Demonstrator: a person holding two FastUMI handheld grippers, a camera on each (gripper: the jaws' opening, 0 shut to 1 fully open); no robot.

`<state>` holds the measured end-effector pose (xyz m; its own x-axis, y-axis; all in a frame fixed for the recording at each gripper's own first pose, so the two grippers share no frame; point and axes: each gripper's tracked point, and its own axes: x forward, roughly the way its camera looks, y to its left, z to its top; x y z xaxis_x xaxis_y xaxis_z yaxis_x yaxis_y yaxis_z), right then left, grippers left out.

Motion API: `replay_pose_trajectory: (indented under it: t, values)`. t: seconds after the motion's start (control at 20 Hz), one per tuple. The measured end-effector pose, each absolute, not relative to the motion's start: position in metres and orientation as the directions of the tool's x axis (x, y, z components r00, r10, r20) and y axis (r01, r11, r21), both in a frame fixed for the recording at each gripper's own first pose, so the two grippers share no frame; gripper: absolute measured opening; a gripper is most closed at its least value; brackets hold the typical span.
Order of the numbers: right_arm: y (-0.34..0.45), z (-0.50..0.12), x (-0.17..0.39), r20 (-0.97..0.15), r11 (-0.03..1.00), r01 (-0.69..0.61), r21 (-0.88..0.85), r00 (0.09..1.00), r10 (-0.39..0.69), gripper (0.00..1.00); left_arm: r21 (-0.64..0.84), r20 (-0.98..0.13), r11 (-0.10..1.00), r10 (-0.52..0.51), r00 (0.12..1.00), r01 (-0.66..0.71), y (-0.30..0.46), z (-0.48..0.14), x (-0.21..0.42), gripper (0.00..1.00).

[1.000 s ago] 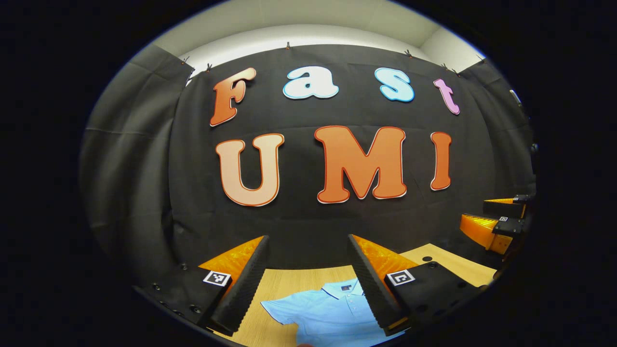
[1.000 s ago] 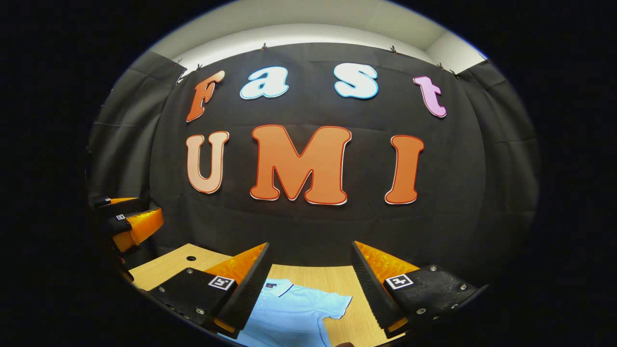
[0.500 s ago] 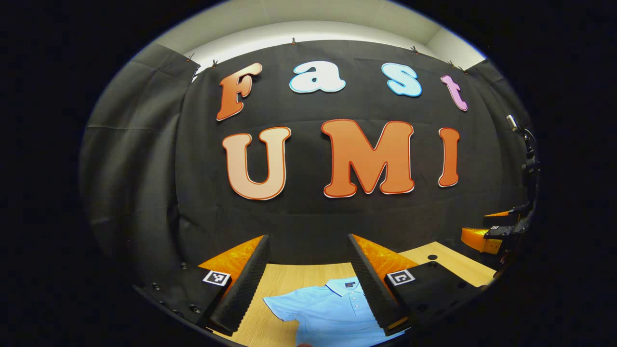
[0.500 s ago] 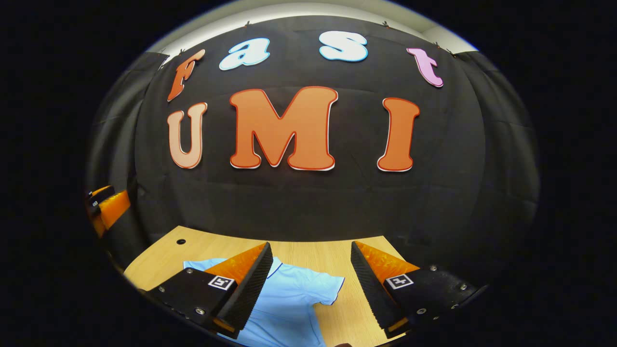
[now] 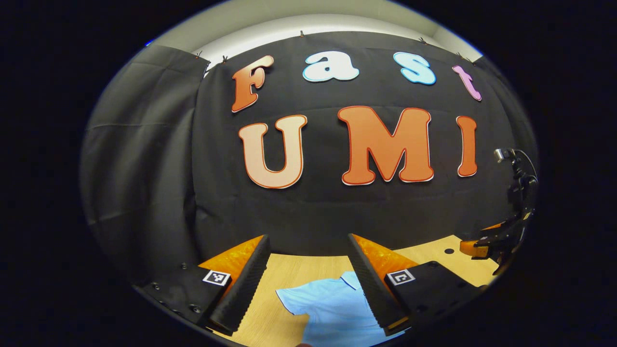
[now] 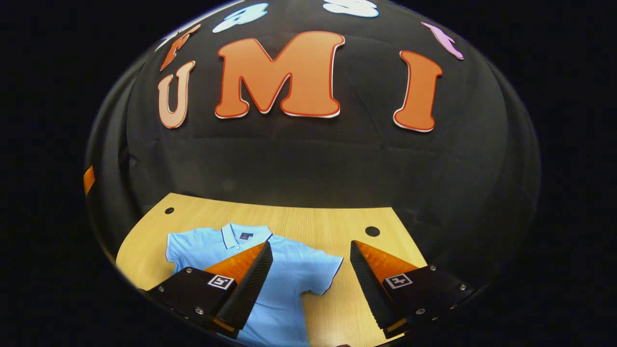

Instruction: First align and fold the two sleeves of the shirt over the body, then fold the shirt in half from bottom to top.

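A light blue polo shirt point(image 6: 284, 284) lies flat on the wooden table point(image 6: 313, 224), collar toward the back wall, both short sleeves spread out. My right gripper point(image 6: 311, 284) hovers open above the shirt's right sleeve point(image 6: 323, 272), touching nothing. In the left gripper view the shirt point(image 5: 328, 308) lies below, its left sleeve point(image 5: 294, 299) between the fingers of my left gripper point(image 5: 308, 284), which is open and held above the cloth. The right gripper point(image 5: 487, 243) shows far off at the right edge of that view.
The wooden table point(image 5: 284, 274) has a round hole point(image 6: 372, 231) at the back right and another hole point(image 6: 169, 210) at the back left. Black cloth walls close the booth behind and at both sides.
The right gripper has tipped downward, so the table and whole shirt have come into its view. The left gripper has shifted a little leftward. Both stayed open.
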<state>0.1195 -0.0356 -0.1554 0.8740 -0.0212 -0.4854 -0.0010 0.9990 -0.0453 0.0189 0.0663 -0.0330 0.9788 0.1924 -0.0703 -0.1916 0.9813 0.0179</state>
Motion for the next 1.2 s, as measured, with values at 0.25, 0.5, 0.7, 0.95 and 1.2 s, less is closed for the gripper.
replay_pose_trajectory:
  t: [0.25,0.5,0.7,0.95,1.2]
  values:
    - [-0.055,-0.206,0.144,-0.617,1.0,0.019,-0.015,0.787,-0.024,0.96,0.05,-0.095,0.971,0.236,0.967,-0.232,0.068,-0.036,0.017,1.0]
    - [-0.079,-0.266,0.155,-0.783,0.996,0.075,0.054,0.622,-0.004,0.95,0.059,-0.148,0.959,0.282,0.948,-0.276,0.076,-0.051,0.019,1.0]
    - [-0.09,-0.301,0.161,-0.854,0.992,0.118,0.051,0.52,-0.018,0.94,0.063,-0.178,0.953,0.302,0.936,-0.296,0.082,-0.059,0.019,1.0]
    - [-0.084,-0.345,0.163,-0.928,0.984,0.154,0.093,0.371,0.03,0.89,0.063,-0.214,0.949,0.316,0.924,-0.31,0.084,-0.068,0.021,1.0]
    - [-0.082,-0.372,0.16,-0.959,0.98,0.186,0.075,0.284,0.019,0.7,0.047,-0.248,0.955,0.294,0.923,-0.291,0.076,-0.077,0.023,1.0]
